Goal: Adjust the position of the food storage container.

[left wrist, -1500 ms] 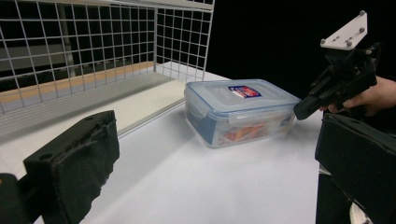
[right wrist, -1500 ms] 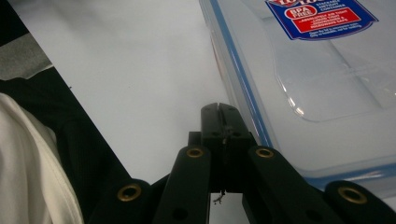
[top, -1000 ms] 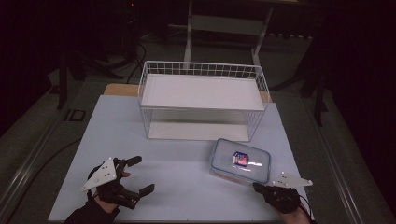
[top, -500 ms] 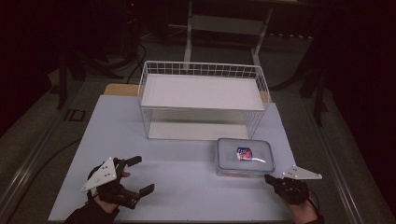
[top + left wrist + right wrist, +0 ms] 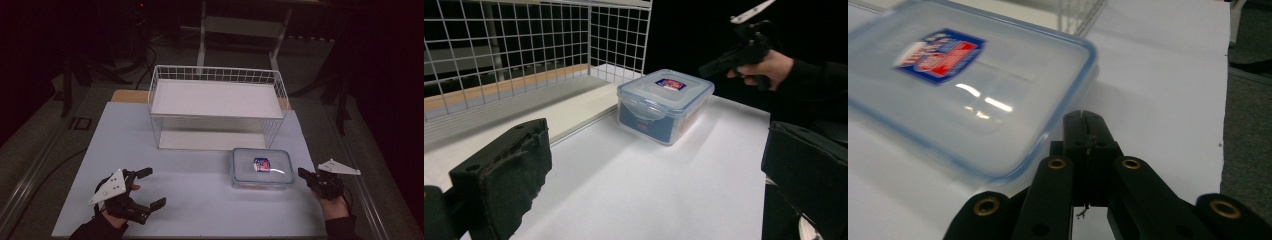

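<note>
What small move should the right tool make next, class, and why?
Probably open its jaws. The right tool sits shut beside the lidded plastic box, off its right edge and gripping nothing, so it cannot take the box until it opens. The left tool rests open, far off.
</note>
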The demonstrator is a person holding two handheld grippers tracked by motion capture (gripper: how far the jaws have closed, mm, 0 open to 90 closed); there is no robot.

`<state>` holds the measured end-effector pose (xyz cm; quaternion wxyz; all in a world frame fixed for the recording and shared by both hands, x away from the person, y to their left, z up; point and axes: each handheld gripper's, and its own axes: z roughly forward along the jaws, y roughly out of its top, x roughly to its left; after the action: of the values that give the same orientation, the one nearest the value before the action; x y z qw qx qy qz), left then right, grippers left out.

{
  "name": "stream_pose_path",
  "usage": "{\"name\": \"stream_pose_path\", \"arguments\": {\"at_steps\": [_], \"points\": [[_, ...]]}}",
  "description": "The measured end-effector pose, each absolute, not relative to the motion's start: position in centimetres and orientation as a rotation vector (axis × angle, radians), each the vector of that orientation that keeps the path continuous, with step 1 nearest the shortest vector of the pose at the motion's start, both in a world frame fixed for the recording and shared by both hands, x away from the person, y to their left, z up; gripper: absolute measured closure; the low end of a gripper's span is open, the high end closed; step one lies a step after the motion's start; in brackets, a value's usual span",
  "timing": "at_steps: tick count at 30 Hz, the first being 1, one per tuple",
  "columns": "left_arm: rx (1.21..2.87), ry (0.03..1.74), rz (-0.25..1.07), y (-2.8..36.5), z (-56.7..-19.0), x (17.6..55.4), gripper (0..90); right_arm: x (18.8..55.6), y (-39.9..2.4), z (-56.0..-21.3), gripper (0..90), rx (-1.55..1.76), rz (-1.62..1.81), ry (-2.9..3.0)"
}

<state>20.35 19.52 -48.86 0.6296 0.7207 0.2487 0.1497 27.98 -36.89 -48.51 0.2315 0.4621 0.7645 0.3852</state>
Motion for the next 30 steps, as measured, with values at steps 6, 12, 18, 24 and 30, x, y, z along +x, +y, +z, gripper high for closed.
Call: {"name": "stream_pose_path", "arguments": {"at_steps": [6, 12, 18, 24, 30], "points": [[1.648, 0.575, 0.343, 19.6, -48.9, 20.4, 0.0, 30.3, -36.4, -49.5, 90.0, 1.282, 1.016, 2.140], [1.654, 0.585, 0.340, 19.4, -49.0, 20.5, 0.0, 30.7, -35.8, -49.6, 90.0, 1.290, 1.018, 2.135], [1.663, 0.588, 0.340, 19.3, -49.1, 20.5, 0.0, 30.8, -34.7, -49.7, 90.0, 1.272, 1.044, 2.158], [1.674, 0.597, 0.334, 19.2, -49.2, 20.7, 0.0, 31.0, -33.3, -49.7, 90.0, 1.254, 1.071, 2.184], [1.687, 0.604, 0.332, 19.1, -49.3, 20.8, 0.0, 31.3, -31.8, -49.7, 90.0, 1.222, 1.087, 2.220]]}}
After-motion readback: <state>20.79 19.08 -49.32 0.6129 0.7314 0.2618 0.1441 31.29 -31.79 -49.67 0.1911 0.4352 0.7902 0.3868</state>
